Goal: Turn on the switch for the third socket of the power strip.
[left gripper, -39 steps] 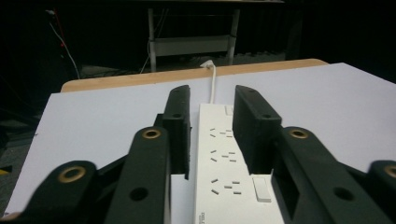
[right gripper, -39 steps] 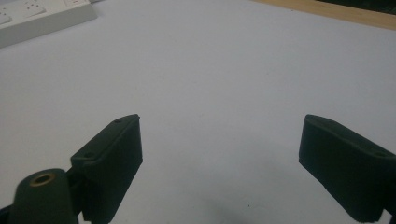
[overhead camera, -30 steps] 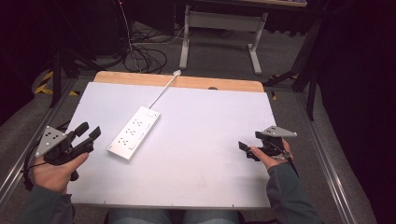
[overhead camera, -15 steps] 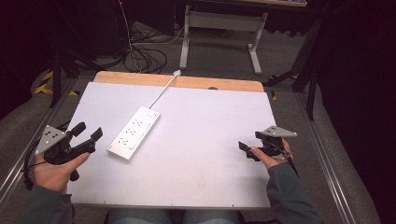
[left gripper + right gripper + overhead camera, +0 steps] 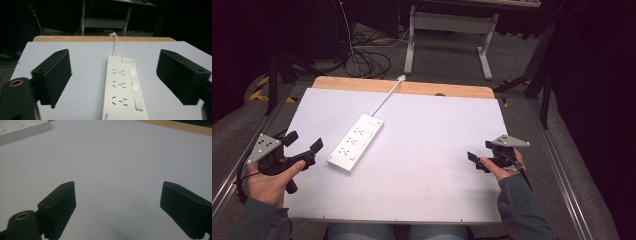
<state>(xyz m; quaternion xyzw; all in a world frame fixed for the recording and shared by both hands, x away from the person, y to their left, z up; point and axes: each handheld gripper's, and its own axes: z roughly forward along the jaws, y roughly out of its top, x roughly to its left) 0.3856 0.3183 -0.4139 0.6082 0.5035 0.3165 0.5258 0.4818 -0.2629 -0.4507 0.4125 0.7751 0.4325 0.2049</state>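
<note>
- Power strip (image 5: pixel 355 142), white, three outlets with a rocker switch next to each, lies flat on the white table top (image 5: pixel 427 130), in the left half and angled so its cord end points toward the far edge.
- Its white cable (image 5: pixel 388 95) runs off that end to the far wooden edge (image 5: pixel 412 88) of the table, with a small plug-like bit right at the edge.
- Left gripper (image 5: pixel 303 147) sits near the left edge, just beside the strip's near end but not touching it. Its jaws have just been opening and now stand wide, nothing between them. In the left gripper view the strip (image 5: pixel 123 87) sits dead centre in the gap, ahead of the jaws on the table.
- Right gripper (image 5: pixel 476 161) is over by the right edge, well apart from the strip. Jaws look spread wide in the right gripper view, just bare white surface between them, and a corner of the strip (image 5: pixel 23 127) peeks in at top left.
- Both hands grip their tools from the near edge.
</note>
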